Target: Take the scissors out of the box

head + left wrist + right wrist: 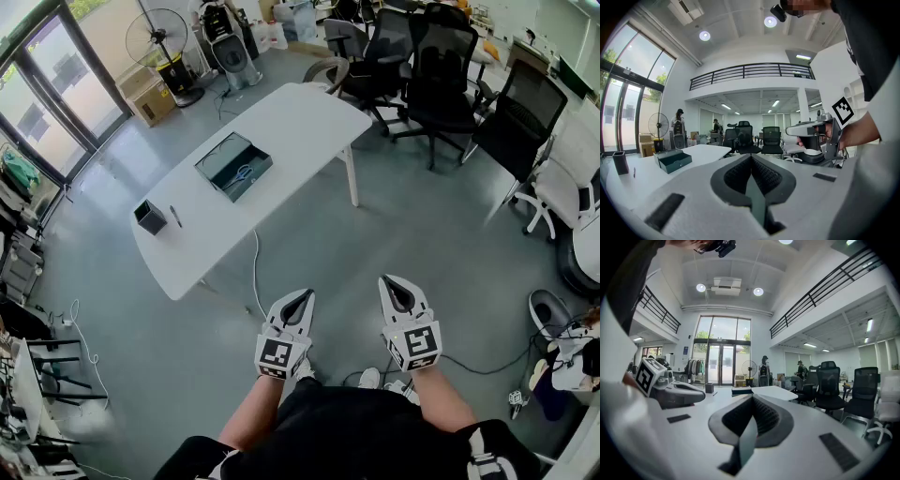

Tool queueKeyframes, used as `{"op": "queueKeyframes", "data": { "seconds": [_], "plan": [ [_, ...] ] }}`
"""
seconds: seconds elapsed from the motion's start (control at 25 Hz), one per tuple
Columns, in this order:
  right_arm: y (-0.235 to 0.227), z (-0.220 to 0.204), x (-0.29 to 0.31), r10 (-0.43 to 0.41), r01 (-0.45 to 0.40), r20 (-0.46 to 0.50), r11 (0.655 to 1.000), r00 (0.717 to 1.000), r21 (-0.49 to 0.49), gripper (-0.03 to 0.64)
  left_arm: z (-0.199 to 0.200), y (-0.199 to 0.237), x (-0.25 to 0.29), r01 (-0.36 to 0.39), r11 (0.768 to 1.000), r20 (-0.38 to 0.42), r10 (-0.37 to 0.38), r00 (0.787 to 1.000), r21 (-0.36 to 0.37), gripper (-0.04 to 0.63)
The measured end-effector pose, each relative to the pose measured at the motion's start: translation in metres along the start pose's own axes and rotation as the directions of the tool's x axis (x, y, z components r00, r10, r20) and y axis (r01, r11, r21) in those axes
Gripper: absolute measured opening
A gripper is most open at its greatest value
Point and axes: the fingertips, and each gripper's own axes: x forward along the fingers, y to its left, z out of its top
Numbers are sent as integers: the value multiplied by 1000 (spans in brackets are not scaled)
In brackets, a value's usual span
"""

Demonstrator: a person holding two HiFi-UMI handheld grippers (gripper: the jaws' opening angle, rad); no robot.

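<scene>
A dark green box [234,166] lies with its lid off on the white table [281,122], well ahead of me. Blue-handled scissors [244,172] rest inside it. My left gripper [298,302] and right gripper [394,286] hang side by side over the floor, short of the table, both shut with nothing between the jaws. The left gripper view has the box [672,160] far off to the left, past its own closed tips [751,157]. From the right gripper [752,399], the box [741,391] shows small, straight ahead.
A black pen holder [150,217] and a pen [175,216] sit on the table's near-left end. Several office chairs [441,66] crowd the far right. A standing fan [169,42], a cardboard box [150,97] and floor cables [255,272] lie around the table.
</scene>
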Motion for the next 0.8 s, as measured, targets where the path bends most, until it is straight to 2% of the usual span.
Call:
{"op": "queueKeyframes", "data": {
  "seconds": [0.2, 0.4, 0.6, 0.8],
  "plan": [
    [0, 1, -7, 17, -17, -4, 1000, 1000, -6, 3, 6, -11, -3, 9, 1000, -2, -9, 1000, 6, 9],
    [8, 4, -3, 15, -15, 12, 1000, 1000, 7, 4, 3, -5, -8, 12, 1000, -1, -12, 1000, 8, 9],
    [34, 9, 16, 77, -80, 37, 994, 996, 74, 6, 6, 22, -22, -9, 1000, 2, 9, 1000, -2, 9],
    [80, 5, 53, 139, -138, -22, 990, 990, 27, 6, 2, 58, -41, 0, 1000, 19, 0, 1000, 3, 9]
  ]
}}
